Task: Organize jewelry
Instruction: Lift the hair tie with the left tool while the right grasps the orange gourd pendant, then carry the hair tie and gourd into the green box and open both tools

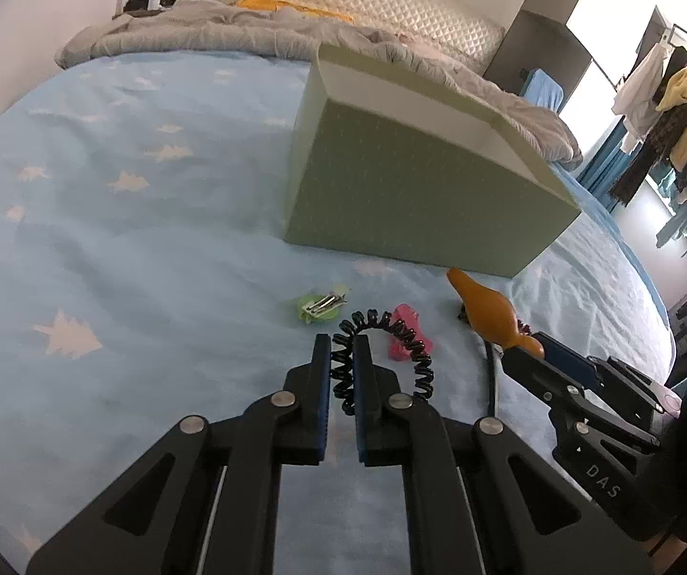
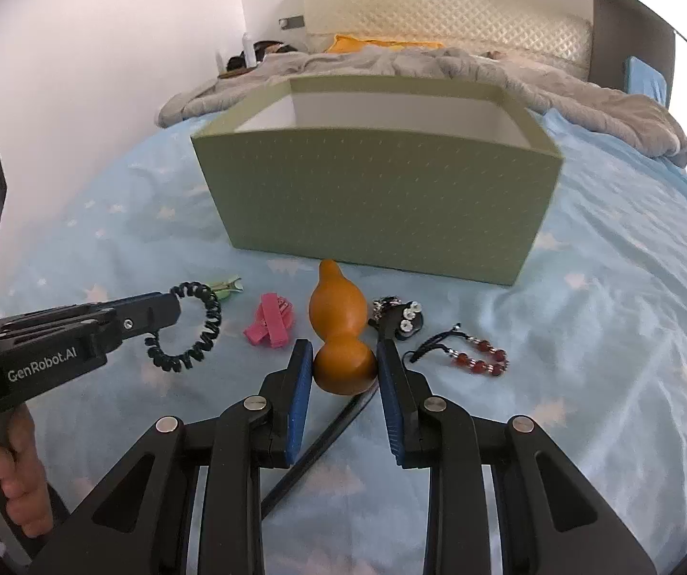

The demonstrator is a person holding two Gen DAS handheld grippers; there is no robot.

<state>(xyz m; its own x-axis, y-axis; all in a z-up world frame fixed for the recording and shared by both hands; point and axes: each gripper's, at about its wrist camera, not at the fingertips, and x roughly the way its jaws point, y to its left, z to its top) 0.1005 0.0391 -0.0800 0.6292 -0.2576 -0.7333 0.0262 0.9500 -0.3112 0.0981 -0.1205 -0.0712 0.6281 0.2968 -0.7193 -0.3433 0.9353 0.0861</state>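
My left gripper [image 1: 342, 342] is shut on a black spiral hair tie [image 1: 403, 340], which also shows in the right wrist view [image 2: 195, 330], and holds it over the bed. My right gripper [image 2: 344, 352] is shut on an orange gourd [image 2: 338, 330], seen from the left too [image 1: 487, 311]. An open green box [image 2: 377, 211] stands behind them on the blue sheet. A pink clip [image 2: 271, 321], a green clip [image 1: 319, 306], a red bead bracelet [image 2: 475, 357] and a black rhinestone piece [image 2: 403, 318] lie in front of the box.
A grey blanket [image 2: 487, 72] and a quilted headboard [image 2: 463, 24] lie behind the box. A black cord [image 2: 314, 445] runs under the right gripper. Clothes hang on a rack [image 1: 679, 120] at the far right.
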